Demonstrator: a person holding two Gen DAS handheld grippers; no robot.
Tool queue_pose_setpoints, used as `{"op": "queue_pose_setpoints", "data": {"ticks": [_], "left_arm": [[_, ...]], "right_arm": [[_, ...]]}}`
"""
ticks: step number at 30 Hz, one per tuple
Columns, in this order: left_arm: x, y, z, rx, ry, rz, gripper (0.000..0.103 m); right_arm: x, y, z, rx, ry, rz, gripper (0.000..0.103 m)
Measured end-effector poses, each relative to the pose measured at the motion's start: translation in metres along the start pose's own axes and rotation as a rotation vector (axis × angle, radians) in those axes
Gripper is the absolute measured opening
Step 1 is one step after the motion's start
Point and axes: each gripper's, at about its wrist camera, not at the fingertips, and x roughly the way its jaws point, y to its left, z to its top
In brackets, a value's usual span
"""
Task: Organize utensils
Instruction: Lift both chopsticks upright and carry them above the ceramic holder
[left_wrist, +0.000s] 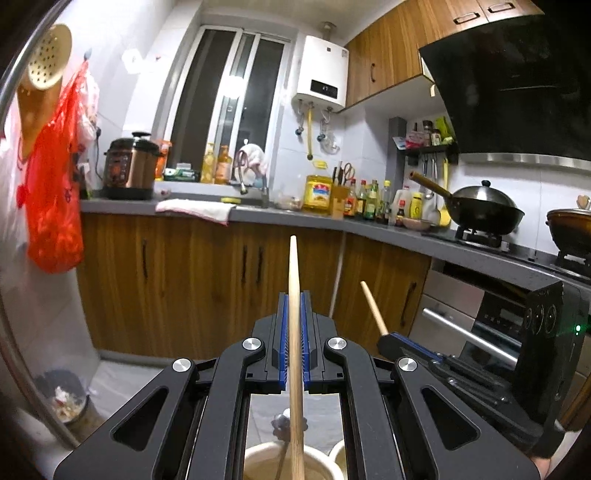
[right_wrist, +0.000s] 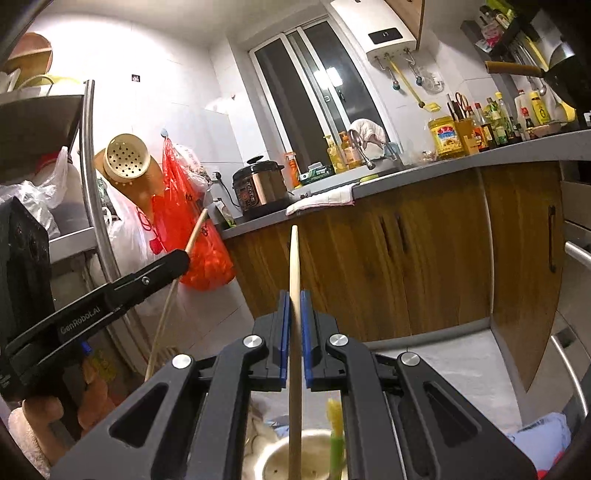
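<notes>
A home kitchen: wok (left_wrist: 484, 208) on the stove, range hood (left_wrist: 517, 85), sink faucet (left_wrist: 243, 177), wooden cabinets (left_wrist: 207, 280).

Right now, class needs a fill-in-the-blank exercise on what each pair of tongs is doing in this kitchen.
1. The left tongs grip a thin wooden ___.
2. The right tongs are ___ on another thin wooden stick.
3. The red plastic bag ___ on the wall.

Missing words: stick; shut; hangs

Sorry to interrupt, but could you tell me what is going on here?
A person is sorting utensils in a kitchen with two handheld claws. The left claw is shut on a long wooden chopstick above a cream round holder. The right claw grips another wooden chopstick over a metal perforated cup.
</notes>
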Motion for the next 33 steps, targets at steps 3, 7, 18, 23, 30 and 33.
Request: {"op": "queue_pose_setpoints", "data": {"ticks": [3, 7, 18, 23, 30, 33], "left_arm": [[0.008, 0.004, -0.006, 0.001, 0.004, 0.009, 0.006], [0.015, 0.007, -0.016, 0.012, 0.013, 0.016, 0.006], [0.02, 0.007, -0.029, 0.049, 0.014, 0.026, 0.006], [0.017, 0.01, -0.031, 0.049, 0.013, 0.016, 0.006], [0.004, 0.01, -0.039, 0.054, 0.037, 0.021, 0.006], [-0.008, 0.006, -0.038, 0.071, 0.052, 0.03, 0.006]], "right_arm": [[0.011, 0.002, -0.005, -0.011, 0.001, 0.003, 0.006], [0.02, 0.003, -0.012, -0.025, -0.002, 0.009, 0.006], [0.026, 0.004, -0.023, -0.061, -0.019, -0.037, 0.006], [0.02, 0.012, -0.034, -0.148, -0.052, -0.088, 0.006], [0.006, 0.02, -0.046, -0.219, -0.047, -0.128, 0.006], [-0.006, 0.018, -0.047, -0.227, -0.03, -0.137, 0.006]]}}
